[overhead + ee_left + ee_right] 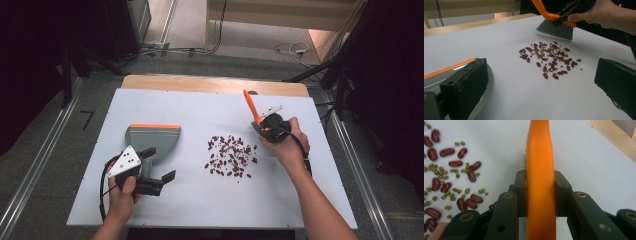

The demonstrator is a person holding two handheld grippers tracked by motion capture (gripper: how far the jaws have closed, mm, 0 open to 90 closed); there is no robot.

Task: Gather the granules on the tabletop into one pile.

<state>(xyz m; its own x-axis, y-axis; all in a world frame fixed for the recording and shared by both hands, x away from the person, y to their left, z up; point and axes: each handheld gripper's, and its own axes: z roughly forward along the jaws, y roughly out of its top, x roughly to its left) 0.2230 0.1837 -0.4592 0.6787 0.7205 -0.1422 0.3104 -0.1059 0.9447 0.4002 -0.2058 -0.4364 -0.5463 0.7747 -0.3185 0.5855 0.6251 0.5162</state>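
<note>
Right tool (265, 126) pinching orange brush (540, 170) beside beans (231, 155); left tool (160, 170) spread (near dustpan (152, 137)).

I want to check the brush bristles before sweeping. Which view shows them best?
The left gripper view: the brush's grey bristles fan out above the beans. The right gripper view shows its orange handle clamped between the jaws; the high view, just the handle tip.
</note>
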